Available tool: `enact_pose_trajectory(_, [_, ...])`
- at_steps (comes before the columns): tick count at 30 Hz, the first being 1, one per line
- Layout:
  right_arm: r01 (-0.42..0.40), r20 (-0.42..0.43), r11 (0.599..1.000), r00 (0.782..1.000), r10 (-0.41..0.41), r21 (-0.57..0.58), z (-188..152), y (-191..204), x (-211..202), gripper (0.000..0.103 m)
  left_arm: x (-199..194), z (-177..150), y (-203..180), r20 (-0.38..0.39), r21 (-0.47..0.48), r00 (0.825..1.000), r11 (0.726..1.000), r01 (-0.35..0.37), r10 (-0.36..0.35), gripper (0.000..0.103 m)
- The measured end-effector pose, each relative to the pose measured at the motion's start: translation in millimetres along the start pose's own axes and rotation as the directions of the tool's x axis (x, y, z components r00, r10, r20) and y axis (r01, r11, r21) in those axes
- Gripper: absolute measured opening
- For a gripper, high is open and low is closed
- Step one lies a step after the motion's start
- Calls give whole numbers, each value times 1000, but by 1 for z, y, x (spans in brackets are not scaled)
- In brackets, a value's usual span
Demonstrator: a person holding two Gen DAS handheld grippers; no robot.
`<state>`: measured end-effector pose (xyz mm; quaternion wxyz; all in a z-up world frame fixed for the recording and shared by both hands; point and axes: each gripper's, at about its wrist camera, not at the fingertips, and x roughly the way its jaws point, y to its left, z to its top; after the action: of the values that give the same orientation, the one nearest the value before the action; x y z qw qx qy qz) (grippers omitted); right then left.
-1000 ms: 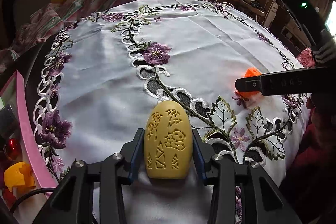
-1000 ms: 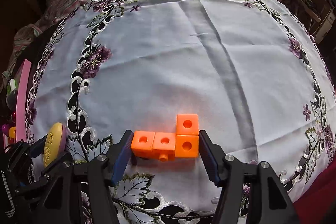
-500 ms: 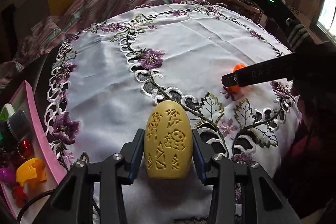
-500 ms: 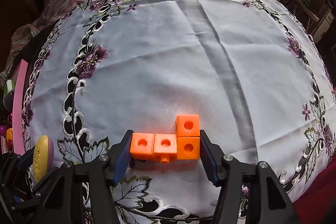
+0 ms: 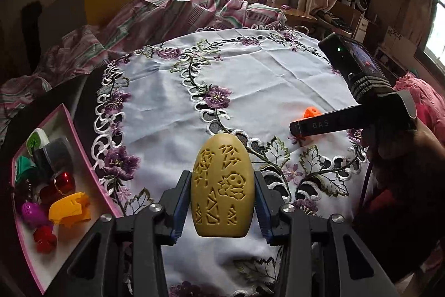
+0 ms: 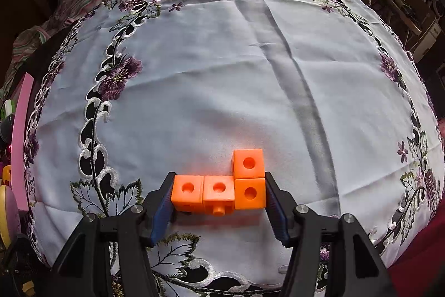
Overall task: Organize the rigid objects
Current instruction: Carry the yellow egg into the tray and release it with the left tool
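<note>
My left gripper point(image 5: 221, 181) is shut on a yellow egg-shaped piece point(image 5: 222, 185) with carved patterns, held upright above the embroidered white tablecloth point(image 5: 250, 80). In the right wrist view an L-shaped piece of orange linked cubes point(image 6: 219, 192) lies on the cloth. My right gripper point(image 6: 219, 185) points steeply down, both pads against the ends of the cube row. The left wrist view shows that gripper's finger point(image 5: 319, 125) from the side, with one orange cube point(image 5: 311, 112) peeking above it. The egg's edge point(image 6: 5, 210) shows at the far left of the right wrist view.
A pink-rimmed tray point(image 5: 71, 127) sits off the cloth's left edge, holding several small toys, among them a yellow one point(image 5: 69, 209) and a red one point(image 5: 59, 183). Striped bedding point(image 5: 180, 10) lies beyond the table. A person's hand point(image 5: 395, 141) holds the right gripper.
My left gripper has risen and drawn back with the egg, bringing much more of the pink tray into view. The right gripper has stayed over the orange cubes, pads a touch closer.
</note>
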<state>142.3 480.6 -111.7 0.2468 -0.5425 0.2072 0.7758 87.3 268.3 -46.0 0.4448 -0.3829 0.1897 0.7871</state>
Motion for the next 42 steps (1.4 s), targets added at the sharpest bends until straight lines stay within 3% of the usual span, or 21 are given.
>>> enact_pose_trajectory(17, [56, 20, 997, 998, -55, -59, -7, -3, -2, 60, -26, -18, 46, 20, -137, 998, 989, -51, 54, 43])
enact_pose_trajectory(27, [72, 31, 994, 997, -70, -80, -7, 5, -2, 60, -38, -36, 84, 21, -252, 998, 966, -56, 64, 43])
enact_pose_trajectory(35, [68, 30, 995, 997, -66, -77, -10, -7, -6, 60, -68, -68, 158, 18, -423, 987, 896, -136, 159, 43])
enact_pose_trajectory(38, [71, 29, 994, 997, -69, -79, 2, 10, 3, 60, -81, -87, 183, 5, -470, 977, 863, -185, 212, 43])
enact_pose_trajectory(42, [69, 28, 995, 997, -67, -78, 1, 9, 3, 60, -88, -111, 205, -42, -534, 975, 820, -207, 219, 43])
